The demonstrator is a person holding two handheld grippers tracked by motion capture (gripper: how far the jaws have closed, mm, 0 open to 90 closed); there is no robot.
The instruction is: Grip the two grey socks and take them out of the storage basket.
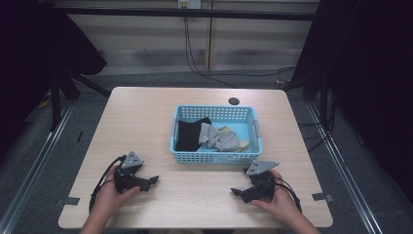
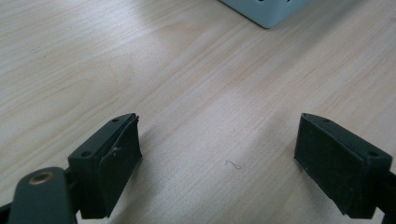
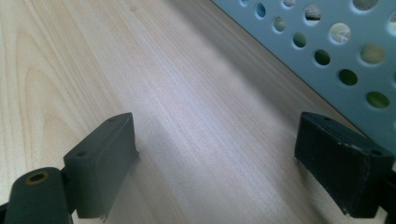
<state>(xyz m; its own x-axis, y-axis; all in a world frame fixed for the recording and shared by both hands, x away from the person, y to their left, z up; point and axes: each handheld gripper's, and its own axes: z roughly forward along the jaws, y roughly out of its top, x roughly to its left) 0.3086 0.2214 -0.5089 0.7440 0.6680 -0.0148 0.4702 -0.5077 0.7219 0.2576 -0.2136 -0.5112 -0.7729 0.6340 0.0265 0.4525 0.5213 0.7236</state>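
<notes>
A light blue perforated basket [image 1: 214,157] stands on the wooden table [image 1: 146,122], right of centre. Inside lie a black cloth [image 1: 189,134], a grey cloth [image 1: 220,138] and something yellowish [image 1: 242,144] at the right. My left gripper [image 1: 155,180] rests on the table near the front left, pointing right, held by a hand. In its own view my left gripper [image 2: 217,154] is open over bare wood, with a basket corner [image 2: 268,11] ahead. My right gripper [image 1: 234,191] rests near the front right, pointing left. There my right gripper [image 3: 215,158] is open, with the basket wall [image 3: 327,51] beside its right jaw.
A dark round hole [image 1: 234,101] sits in the tabletop behind the basket. Grey tape tabs [image 1: 322,197] mark the table's front corners. Cables [image 1: 195,63] trail over the floor beyond the far edge. Black frame legs [image 1: 56,97] stand at both sides.
</notes>
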